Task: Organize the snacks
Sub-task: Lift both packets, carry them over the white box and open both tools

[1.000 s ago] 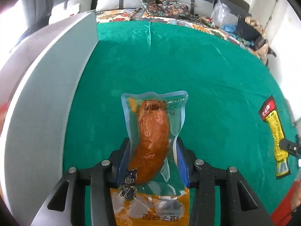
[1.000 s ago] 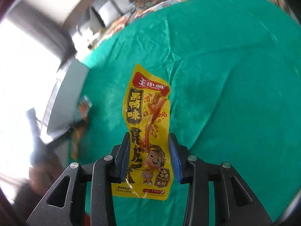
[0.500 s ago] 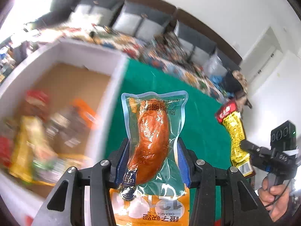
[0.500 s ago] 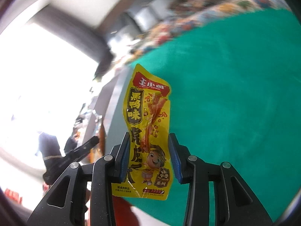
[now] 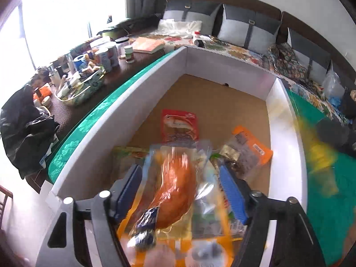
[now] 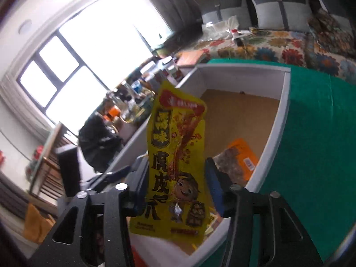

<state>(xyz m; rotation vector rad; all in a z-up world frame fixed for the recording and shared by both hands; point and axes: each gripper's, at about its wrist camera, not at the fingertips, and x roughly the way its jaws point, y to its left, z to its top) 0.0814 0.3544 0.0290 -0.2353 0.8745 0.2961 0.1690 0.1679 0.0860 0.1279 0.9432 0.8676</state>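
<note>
Behind my two grippers I see a bench with grey cushions (image 5: 249, 30) and a flowered cover, and a dark side table (image 5: 93, 66) crowded with jars; green cloth (image 6: 316, 133) covers the work table, and one white-walled cardboard box with a brown floor (image 5: 224, 75) stands on it. On the box floor I count at least three packets: one red flat packet (image 5: 179, 125), one orange-and-clear packet (image 5: 247, 150), one greenish packet (image 5: 126, 153) partly covered; more lie under the left gripper but I cannot separate them.

Left gripper (image 5: 180, 191) points down into the box; its jaws are opening, and the clear vacuum pouch with an orange sausage (image 5: 173, 191) is between them, blurred; the blue pads seem apart from it. Right gripper (image 6: 178, 184) is tilted over the box's near corner; its jaws are opening too, with the one yellow printed snack packet (image 6: 175, 155) between them, and a gap shows on each side. In the left view that packet is only a yellow smear.
</note>
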